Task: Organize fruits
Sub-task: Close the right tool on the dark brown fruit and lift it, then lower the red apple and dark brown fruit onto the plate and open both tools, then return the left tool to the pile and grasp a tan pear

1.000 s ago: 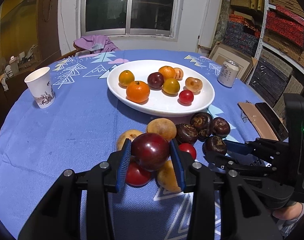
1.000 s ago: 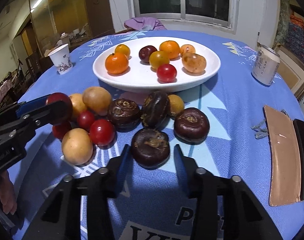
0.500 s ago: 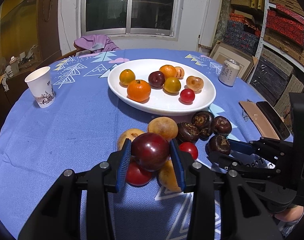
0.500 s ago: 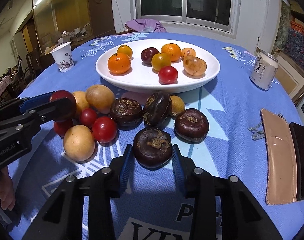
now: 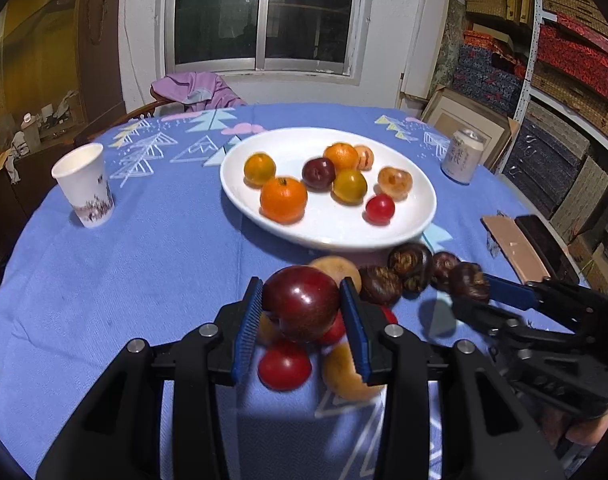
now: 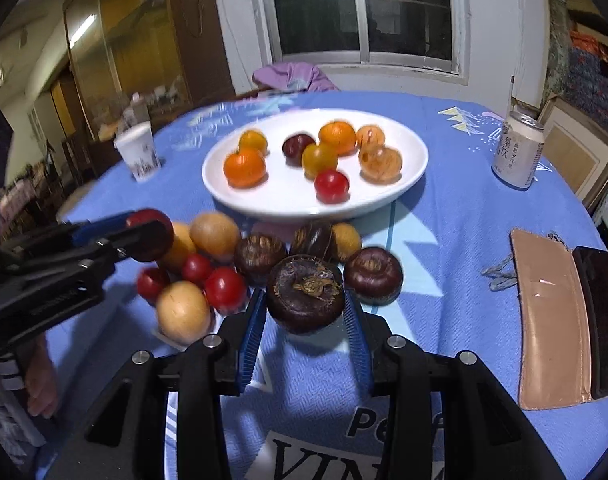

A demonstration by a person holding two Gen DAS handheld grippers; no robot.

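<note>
So the left gripper (image 5: 301,309) is pinching a dark red plum (image 5: 301,303) right between its blue pads, hanging over the fruit pile. The right gripper (image 6: 304,312) is squeezing a water chestnut (image 6: 304,293) the same way, lifted just off the blue tablecloth (image 6: 456,216). Three more water chestnuts, three red tomatoes and four tan fruits are sitting loose beside the white plate (image 6: 412,148), which is holding eight fruits.

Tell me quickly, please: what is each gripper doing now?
Left gripper: closed on a dark red plum.
Right gripper: closed on a dark brown water chestnut.
</note>
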